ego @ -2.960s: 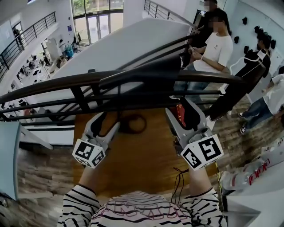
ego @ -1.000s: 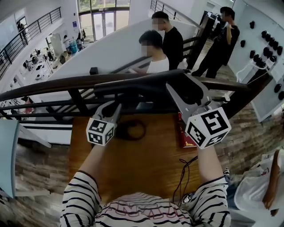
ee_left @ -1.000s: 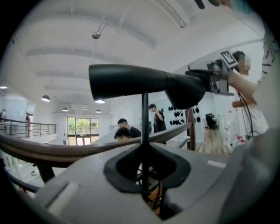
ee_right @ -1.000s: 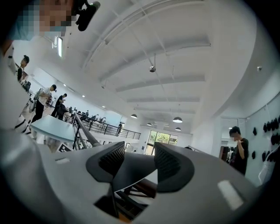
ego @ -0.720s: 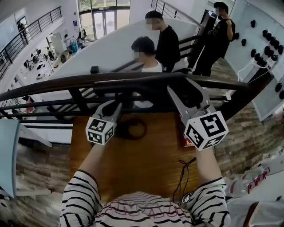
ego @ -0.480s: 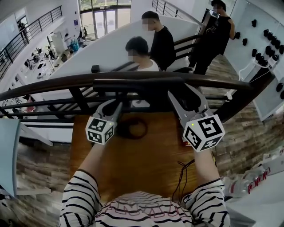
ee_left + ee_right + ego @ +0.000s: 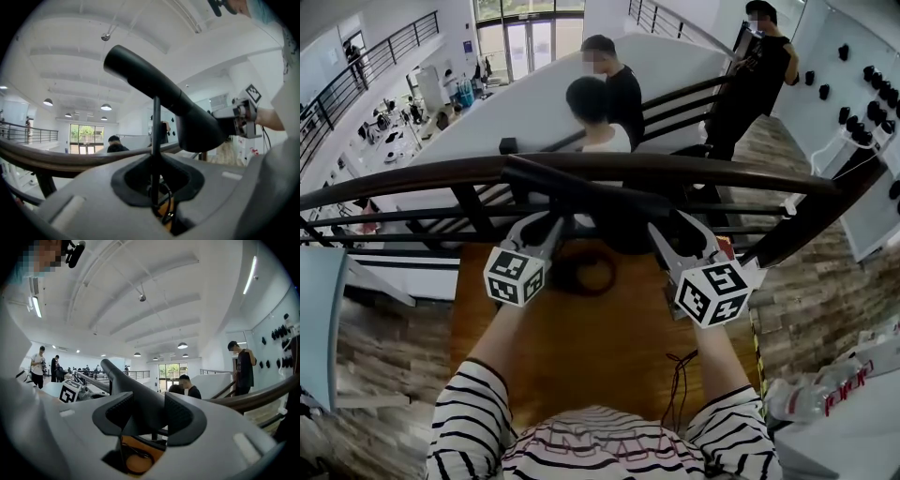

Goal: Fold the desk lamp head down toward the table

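The black desk lamp stands on the wooden table (image 7: 581, 347), its round base (image 7: 561, 274) between my two grippers. Its long head (image 7: 581, 192) slopes down toward the right. My left gripper (image 7: 548, 230) is shut on the lamp's thin stem (image 7: 156, 140), which runs up between its pads (image 7: 157, 187). My right gripper (image 7: 670, 234) is shut on the thick end of the head (image 7: 140, 394), which fills the gap between its ribbed pads (image 7: 180, 416). In the left gripper view the head (image 7: 159, 93) slants across, with the right gripper (image 7: 243, 117) at its low end.
A dark wooden handrail (image 7: 412, 178) crosses just beyond the table's far edge, close over the lamp. A red object (image 7: 724, 246) lies at the table's right edge, and a black cable (image 7: 675, 384) trails near me. People stand beyond the rail.
My right gripper has come down with the lamp head in it, so the head now slopes down to the right instead of lying level. The left gripper has stayed put.
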Demonstrator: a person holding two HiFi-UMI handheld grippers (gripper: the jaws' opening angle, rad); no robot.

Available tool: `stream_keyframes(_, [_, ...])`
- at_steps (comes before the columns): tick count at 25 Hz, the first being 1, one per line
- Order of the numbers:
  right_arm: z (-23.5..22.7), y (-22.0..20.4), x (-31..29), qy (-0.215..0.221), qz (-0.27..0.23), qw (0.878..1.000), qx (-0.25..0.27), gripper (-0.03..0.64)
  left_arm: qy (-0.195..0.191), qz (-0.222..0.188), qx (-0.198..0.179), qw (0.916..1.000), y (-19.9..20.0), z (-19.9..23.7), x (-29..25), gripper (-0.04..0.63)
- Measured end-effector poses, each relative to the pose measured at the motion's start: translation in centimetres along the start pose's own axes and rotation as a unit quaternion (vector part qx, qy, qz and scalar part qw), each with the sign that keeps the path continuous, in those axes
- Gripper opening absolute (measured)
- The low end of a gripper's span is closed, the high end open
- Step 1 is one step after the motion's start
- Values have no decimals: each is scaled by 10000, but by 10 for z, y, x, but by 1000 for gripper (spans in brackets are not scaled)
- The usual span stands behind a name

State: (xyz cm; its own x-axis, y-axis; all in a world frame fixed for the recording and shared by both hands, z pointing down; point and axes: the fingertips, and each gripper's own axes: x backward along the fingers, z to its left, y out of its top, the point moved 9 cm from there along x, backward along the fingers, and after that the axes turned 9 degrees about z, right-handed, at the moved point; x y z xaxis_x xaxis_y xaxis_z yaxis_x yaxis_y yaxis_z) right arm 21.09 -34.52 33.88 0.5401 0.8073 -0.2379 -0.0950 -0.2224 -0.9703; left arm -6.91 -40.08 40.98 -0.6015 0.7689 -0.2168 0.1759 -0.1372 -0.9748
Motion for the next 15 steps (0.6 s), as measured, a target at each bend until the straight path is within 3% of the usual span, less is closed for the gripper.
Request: stream_keyframes(15, [20,-45,-36,306,404,9970,-591,179,-38,31,8,10000,-1,4,4,57])
